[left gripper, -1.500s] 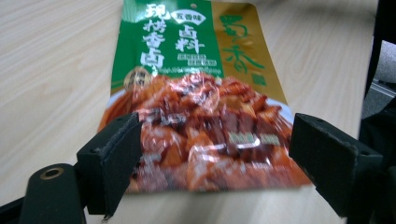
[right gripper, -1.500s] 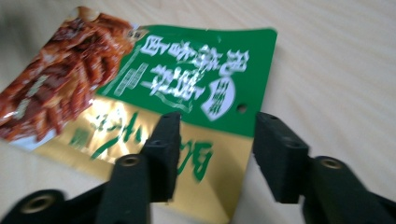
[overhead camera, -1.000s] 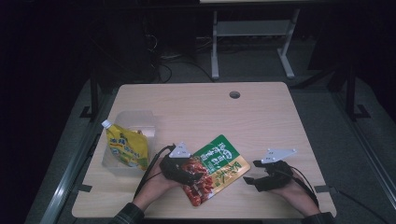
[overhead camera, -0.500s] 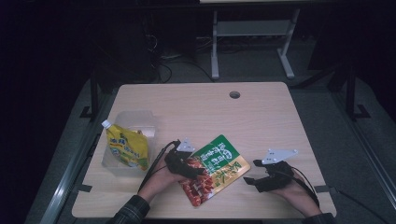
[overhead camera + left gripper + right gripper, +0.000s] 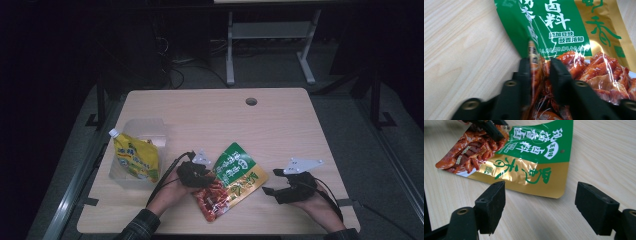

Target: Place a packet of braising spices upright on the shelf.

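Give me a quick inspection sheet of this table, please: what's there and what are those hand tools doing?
Surface: wooden table, round hole near the far edge.
Job's things: green and gold sauce packet lying flat near the front.
Clutter: yellow pouch resting in a clear tub at the left.
Grippers: left gripper has just been closing, its fingers pinch a fold of the packet; right gripper open, resting on the table beside the packet's corner.
Cables: black cable trailing from the left gripper.
Surroundings: dark room, grey floor, metal stand behind the table.
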The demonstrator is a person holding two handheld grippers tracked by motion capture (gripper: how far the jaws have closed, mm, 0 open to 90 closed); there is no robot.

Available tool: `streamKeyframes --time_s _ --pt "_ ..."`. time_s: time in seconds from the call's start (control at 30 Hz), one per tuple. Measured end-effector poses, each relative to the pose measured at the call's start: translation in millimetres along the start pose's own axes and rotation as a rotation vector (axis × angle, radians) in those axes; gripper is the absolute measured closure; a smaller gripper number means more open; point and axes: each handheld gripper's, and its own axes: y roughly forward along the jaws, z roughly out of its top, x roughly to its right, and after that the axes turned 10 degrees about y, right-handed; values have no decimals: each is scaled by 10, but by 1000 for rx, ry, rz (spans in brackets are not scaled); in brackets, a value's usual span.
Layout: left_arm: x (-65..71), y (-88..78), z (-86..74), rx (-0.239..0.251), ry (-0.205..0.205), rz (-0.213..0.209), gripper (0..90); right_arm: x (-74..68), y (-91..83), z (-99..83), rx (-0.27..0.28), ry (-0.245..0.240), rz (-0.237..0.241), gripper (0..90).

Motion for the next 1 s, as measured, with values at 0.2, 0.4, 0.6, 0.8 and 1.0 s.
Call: streamKeyframes --time_s 0.2,0.4,0.6,0.8,1.0 --pt "-41 -3 -22 17 -35 -14 859 9 -3 -1 5 1 2 240" --pt "-15 -24 -43 59 -36 -2 893 28 -3 -8 2 19 3 231" --pt "-40 -188 -26 155 -75 10 898 53 -27 -16 13 42 2 213" --pt "-51 -431 12 246 -106 33 899 45 -14 -13 8 51 13 201" --pt "-31 -626 71 321 -104 38 900 19 19 7 0 70 37 192"
